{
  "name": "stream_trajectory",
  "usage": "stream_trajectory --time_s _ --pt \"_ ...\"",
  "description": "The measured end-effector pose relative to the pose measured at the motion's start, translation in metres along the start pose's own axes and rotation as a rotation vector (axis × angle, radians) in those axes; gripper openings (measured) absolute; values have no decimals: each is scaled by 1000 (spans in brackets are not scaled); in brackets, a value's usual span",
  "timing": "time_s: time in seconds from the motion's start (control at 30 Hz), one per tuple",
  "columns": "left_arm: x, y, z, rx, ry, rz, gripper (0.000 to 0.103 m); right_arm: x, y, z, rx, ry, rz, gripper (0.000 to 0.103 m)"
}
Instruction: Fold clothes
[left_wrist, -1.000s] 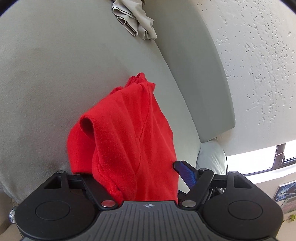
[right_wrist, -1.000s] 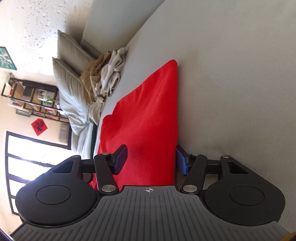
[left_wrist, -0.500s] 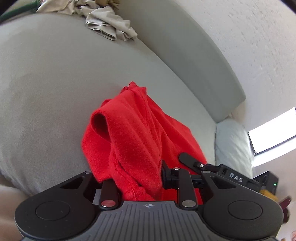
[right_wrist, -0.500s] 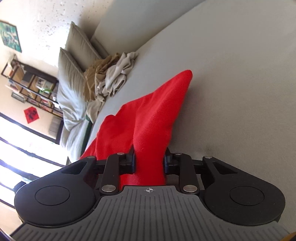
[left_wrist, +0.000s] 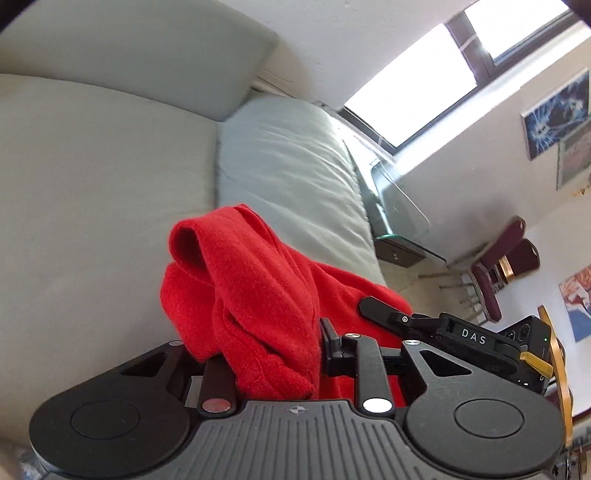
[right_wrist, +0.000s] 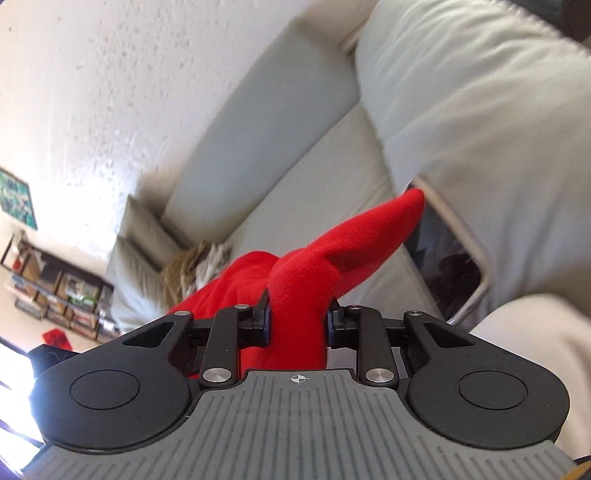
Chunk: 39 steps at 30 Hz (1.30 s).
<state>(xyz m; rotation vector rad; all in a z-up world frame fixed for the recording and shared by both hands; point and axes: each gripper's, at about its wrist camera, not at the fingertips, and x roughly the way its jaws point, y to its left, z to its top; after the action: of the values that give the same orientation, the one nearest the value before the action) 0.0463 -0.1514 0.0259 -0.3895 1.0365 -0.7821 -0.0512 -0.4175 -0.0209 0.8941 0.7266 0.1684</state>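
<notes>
The left tool (left_wrist: 275, 354) is clamping a bunched wad of the red fleece garment (left_wrist: 258, 295), its two jaws pressed into the cloth from either side. The right tool (right_wrist: 297, 325) is pinching another gathered part of the same red fleece garment (right_wrist: 314, 280), and a pointed corner of the fabric is sticking up and away past its jaws. Both parts of the garment are hanging lifted in front of the grey sofa (left_wrist: 92, 192) rather than lying flat on it.

Going by size, the sofa is filling most of both views: its seat cushion (right_wrist: 314, 177) and backrest (right_wrist: 266, 96) are running behind the cloth, and a padded armrest (left_wrist: 288, 162) is sitting just beyond the garment in the left wrist view. A white textured wall (right_wrist: 110, 92) is rising behind the backrest. A bright window (left_wrist: 413, 96) is glowing past the armrest, with a glass side table (left_wrist: 399, 206) below it and dark red chairs (left_wrist: 498, 266) farther off. Pale throw pillows (right_wrist: 136, 251) are leaning at the far end of the sofa, a heap of beige and white clothes (right_wrist: 195, 262) is lying beside them, and a shelf unit (right_wrist: 55, 291) is standing beyond. A dark tablet (right_wrist: 447, 266) is lying close behind the raised corner of the cloth. In the left wrist view the right tool's black body is crossing in front of the garment's lower edge.
</notes>
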Motion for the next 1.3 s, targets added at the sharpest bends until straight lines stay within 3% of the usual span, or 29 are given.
stream_trajectory --time_s 0.1,0.17,0.27,0.33,0.4,0.47,0.57,0.77,0.8,0.83,0.87,0.97,1.03,1.1,1.17,1.23,1.3 --pt "52 -38 24 25 6 -87 24 -33 -18 48 -25 -102 -112 27" --pt "76 -55 38 59 -50 -139 24 -48 -24 80 -60 -180 -195 27" --pt "113 -63 53 84 -136 -218 25 -69 -26 115 -150 -320 -215 27" --pt "148 -49 57 -4 -80 -217 26 -74 -36 132 -200 -379 -228 29" --pt "187 -25 54 -144 44 -159 25 -64 -60 144 -147 -347 -254 37" --pt "212 -1 45 -217 122 -72 24 -57 -83 141 -76 -301 -260 54" --pt "218 19 34 -287 125 -89 26 -51 -112 127 17 -243 -254 56" --pt "208 19 30 -271 111 -98 26 -43 -155 94 158 -151 -218 56" --pt "209 19 31 -276 114 -93 26 -39 -151 85 140 -147 -225 55" --pt "209 18 33 -283 120 -87 25 -36 -148 75 121 -143 -232 46" --pt "208 15 35 -274 126 -74 24 -34 -144 69 110 -146 -247 18" --pt "202 5 39 -216 149 -14 26 -40 -130 60 107 -177 -323 13" --pt "195 -2 41 -157 168 79 40 -49 -124 56 104 -158 -357 14" --pt "178 -10 39 -66 184 224 52 -59 -118 51 100 -140 -391 27" --pt "154 -19 31 29 153 333 52 -68 -112 47 96 -121 -425 51" --pt "132 -30 22 114 117 385 52 -78 -106 43 92 -103 -459 68" --pt "116 -45 14 199 92 418 53 -93 -92 40 52 -114 -480 75"
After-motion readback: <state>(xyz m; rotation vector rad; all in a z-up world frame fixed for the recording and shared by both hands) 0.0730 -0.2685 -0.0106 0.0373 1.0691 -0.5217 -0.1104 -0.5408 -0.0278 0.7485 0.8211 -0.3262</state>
